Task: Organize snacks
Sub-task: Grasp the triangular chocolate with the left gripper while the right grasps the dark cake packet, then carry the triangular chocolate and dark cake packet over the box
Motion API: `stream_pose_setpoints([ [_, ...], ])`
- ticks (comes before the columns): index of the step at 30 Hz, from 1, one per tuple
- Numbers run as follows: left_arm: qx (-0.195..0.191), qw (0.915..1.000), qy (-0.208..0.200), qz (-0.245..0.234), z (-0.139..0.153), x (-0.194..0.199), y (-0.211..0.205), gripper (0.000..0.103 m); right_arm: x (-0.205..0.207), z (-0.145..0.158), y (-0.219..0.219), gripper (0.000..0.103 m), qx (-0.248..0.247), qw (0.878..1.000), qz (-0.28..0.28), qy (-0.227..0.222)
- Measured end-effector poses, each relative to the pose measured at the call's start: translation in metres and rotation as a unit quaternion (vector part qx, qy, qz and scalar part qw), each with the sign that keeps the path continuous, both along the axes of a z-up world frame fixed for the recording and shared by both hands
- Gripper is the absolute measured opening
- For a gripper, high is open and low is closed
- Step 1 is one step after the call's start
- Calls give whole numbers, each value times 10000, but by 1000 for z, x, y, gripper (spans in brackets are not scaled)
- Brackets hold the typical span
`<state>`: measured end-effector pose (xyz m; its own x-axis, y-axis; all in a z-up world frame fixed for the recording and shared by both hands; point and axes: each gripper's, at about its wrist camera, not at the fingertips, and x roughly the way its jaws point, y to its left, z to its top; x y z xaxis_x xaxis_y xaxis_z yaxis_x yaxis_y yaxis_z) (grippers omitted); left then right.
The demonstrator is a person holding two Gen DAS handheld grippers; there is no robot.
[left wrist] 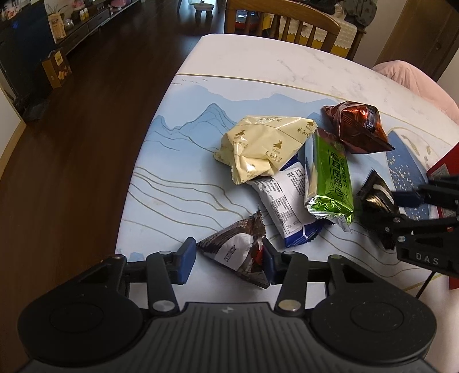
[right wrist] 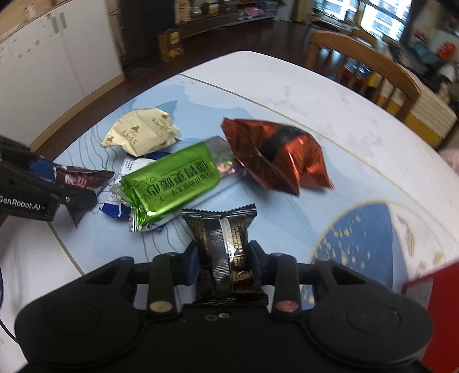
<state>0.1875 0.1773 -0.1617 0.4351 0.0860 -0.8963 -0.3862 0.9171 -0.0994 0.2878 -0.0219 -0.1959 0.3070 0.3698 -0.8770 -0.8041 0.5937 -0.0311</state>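
My left gripper [left wrist: 226, 258] is shut on a brown and white triangular snack packet [left wrist: 239, 249] near the table's front left edge; it also shows in the right wrist view [right wrist: 83, 183]. My right gripper [right wrist: 225, 258] is shut on a black and gold snack packet [right wrist: 223, 244], also seen in the left wrist view [left wrist: 375, 195]. On the table lie a cream packet [left wrist: 264, 146], a white and blue packet [left wrist: 287, 206], a green bar [left wrist: 330, 180] and a red-brown foil packet [left wrist: 355, 129].
The table [left wrist: 258, 63] has a blue mountain-pattern mat [left wrist: 178, 160]. A red box [right wrist: 430, 315] stands at the right edge. A wooden chair [left wrist: 287, 23] stands behind the table. The floor drops away on the left.
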Motion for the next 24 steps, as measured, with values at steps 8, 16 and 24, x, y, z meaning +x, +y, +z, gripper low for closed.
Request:
stream_pose_setpoints([
  [8, -133, 9999, -15, 83, 7, -17, -8, 47, -25, 14, -28, 33, 219, 9986, -456, 176],
  [16, -228, 9997, -96, 47, 28, -38, -26, 47, -54, 42, -52, 33, 464, 9968, -643, 139],
  [24, -218, 9985, -471, -183, 71, -49, -59, 47, -73, 84, -86, 33, 811, 9931, -832, -140],
])
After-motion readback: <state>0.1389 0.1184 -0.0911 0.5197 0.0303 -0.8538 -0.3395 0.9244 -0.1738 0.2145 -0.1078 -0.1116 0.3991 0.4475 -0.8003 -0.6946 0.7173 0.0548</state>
